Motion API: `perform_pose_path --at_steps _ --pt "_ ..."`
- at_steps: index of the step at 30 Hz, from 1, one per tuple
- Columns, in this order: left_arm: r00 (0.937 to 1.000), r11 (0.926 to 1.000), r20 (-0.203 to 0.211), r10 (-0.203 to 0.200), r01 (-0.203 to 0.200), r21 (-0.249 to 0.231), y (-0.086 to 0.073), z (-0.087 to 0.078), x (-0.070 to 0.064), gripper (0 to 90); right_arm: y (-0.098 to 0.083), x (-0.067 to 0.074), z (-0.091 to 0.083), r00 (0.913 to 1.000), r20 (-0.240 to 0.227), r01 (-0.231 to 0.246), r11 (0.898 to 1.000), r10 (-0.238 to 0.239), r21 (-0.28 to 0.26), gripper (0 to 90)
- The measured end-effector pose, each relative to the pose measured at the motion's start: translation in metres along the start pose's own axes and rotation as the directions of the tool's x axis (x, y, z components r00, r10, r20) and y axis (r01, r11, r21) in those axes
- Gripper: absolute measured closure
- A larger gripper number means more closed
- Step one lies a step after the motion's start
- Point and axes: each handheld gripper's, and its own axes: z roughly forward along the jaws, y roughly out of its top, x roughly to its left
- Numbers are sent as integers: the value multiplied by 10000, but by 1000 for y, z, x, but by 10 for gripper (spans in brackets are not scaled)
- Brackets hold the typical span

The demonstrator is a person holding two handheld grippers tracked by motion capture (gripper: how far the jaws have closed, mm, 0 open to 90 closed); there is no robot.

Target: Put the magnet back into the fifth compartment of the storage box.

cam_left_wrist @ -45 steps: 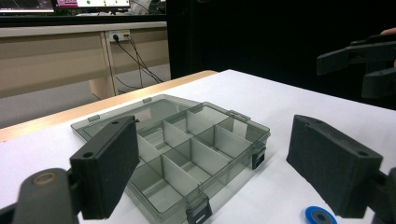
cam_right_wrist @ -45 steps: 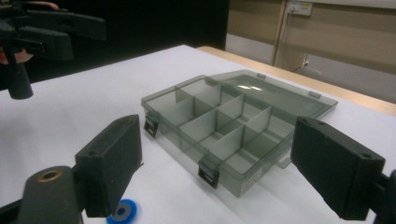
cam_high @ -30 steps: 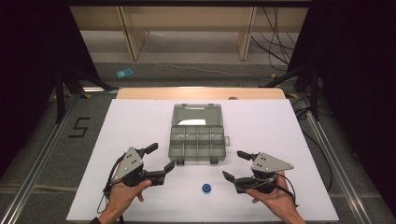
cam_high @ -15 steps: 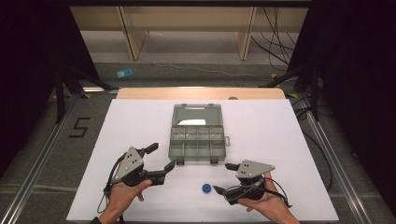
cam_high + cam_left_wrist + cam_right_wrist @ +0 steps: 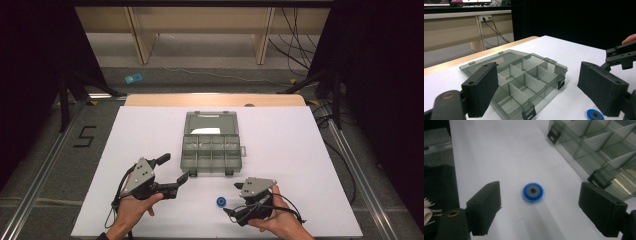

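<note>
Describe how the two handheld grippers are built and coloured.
Both the left gripper and right gripper are black, each topped by a grey three-cornered plate and trailing a thin black cable. Their jaws are flat, rectangular black blocks on pinned linkages.

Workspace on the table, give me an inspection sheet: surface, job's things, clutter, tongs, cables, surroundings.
Surface: white table, wooden strip along its far edge.
Job's things: grey compartment box, lid open and lying flat, compartments look empty; blue disc on the table, near side of the box.
Clutter: nothing seen.
Tongs: left tongs open, hand-held, facing the box; right tongs open, the blue disc lying between their jaws, untouched.
Cables: one trails from each gripper; more cables on the far floor.
Surroundings: wooden furniture legs, a small blue object and a "5" mark on the floor.
</note>
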Motion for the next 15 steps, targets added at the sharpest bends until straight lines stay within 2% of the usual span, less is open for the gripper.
perform_pose_path --at_steps 3,7,15 --pt "10000 10000 5 -11 11 11 0 0 0 161 4 6 7 9990 -12 445 9975 -445 547 222" --pt "10000 10000 11 -14 14 13 0 0 0 160 6 10 15 9978 -58 659 9934 -656 941 250" --pt "10000 10000 49 -13 13 -17 -1 1 0 160 7 9 22 9980 -93 624 9853 -618 1588 298"
